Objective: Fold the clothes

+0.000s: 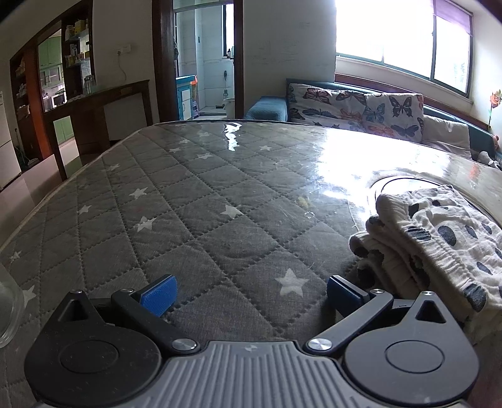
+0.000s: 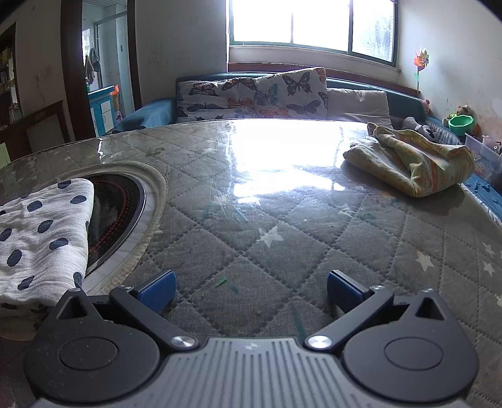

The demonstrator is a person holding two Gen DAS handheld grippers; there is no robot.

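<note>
— Sunlight from the window [image 2: 310, 25] glares off a clear sheet over the star-quilted table cover [image 1: 194, 201]. Why does the polka-dot garment [image 1: 439, 238] sit where it does?

— It looks folded into a compact stack, lying partly over the round cooktop inset [image 2: 119, 213] in the table, between the two tools. My guess is that it has been set aside as done, while the yellow-green cloth [image 2: 411, 157] lies crumpled at the far right edge, probably next.

— And the tools?

— The left gripper [image 1: 251, 293] sits low over the cover, level, jaws spread wide and empty, garment just to its right. The right gripper [image 2: 251, 287] matches it: low, wide, empty, with the garment at its left.
</note>
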